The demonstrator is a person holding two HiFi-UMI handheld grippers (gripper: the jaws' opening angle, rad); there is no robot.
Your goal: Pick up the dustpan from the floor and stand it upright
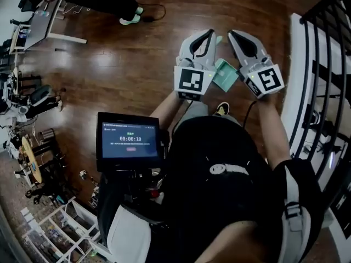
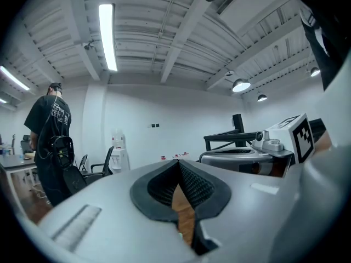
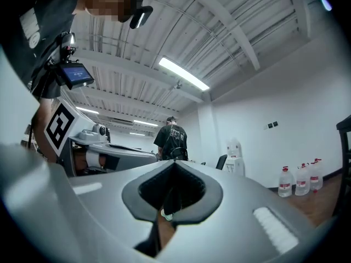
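Two closed, empty tongs: left tongs (image 1: pixel 210 33) beside right tongs (image 1: pixel 232 35).

Left claw (image 1: pixel 210 35), right claw (image 1: pixel 232 35) side by side; green dustpan (image 1: pixel 225 74) on floor (image 1: pixel 137 64) between.

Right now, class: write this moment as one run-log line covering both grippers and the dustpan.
left gripper: shut, empty | right gripper: shut, empty | dustpan: on floor, untouched | step: pick not started

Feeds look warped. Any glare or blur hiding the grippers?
Head view: fisheye bend, dark corners, sheen on the wooden floor, left gripper and right gripper sharp. Left gripper view: ceiling strip light blown out. Right gripper view: ceiling lamp glares, rim vignetted, nearby casing soft.
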